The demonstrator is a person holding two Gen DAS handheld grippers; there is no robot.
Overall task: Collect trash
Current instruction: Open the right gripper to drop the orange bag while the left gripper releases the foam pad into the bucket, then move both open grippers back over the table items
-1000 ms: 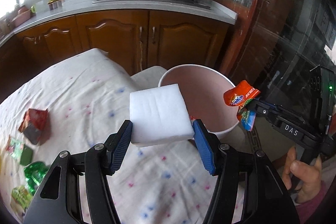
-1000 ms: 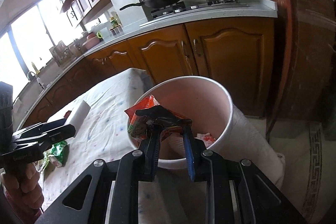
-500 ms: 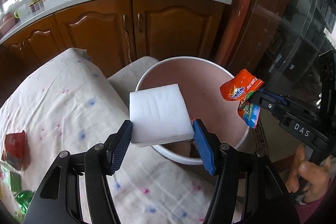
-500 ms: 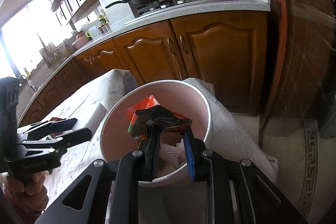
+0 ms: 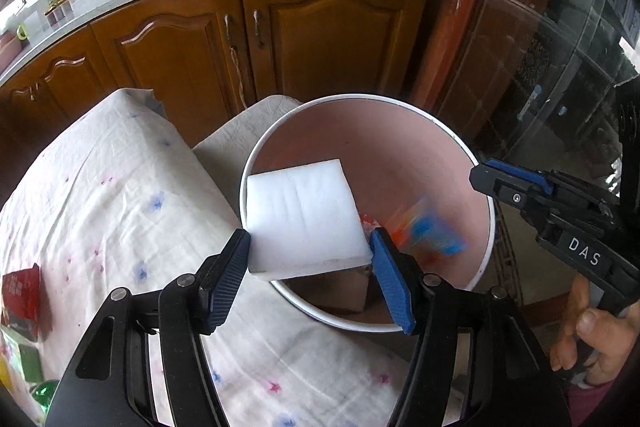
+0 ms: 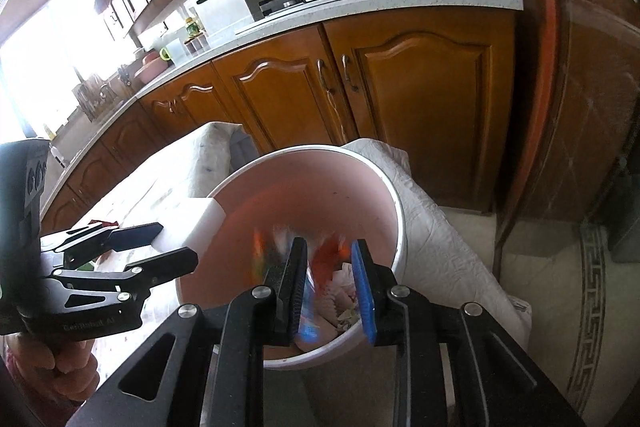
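White foam, a thick square block point(image 5: 306, 217), sat clamped between the blue pads of the left gripper point(image 5: 310, 255), held out over the near rim of the pink bucket point(image 5: 486, 227). The bucket stood just beside the cloth-covered table point(image 5: 120, 187), with crumpled scraps already lying at its bottom. Opposite, the right gripper point(image 6: 329, 285) hung over the bucket's mouth with its fingers parted and nothing between them. An orange and blue wrapper point(image 5: 430, 233) showed only as a blur inside the bucket, apparently dropping loose; whether it had landed could not be told.

By these signs the step in hand was the drop-off: one piece of trash released on the right, the foam waiting its turn on the left. The next move seemed to call for carrying the foam a little farther over the opening, so it would clear the rim, and then spreading the left fingers to let it fall. More litter, a red packet point(image 5: 22, 291) among it, remained on the cloth at the left edge, so collecting looked far from finished.
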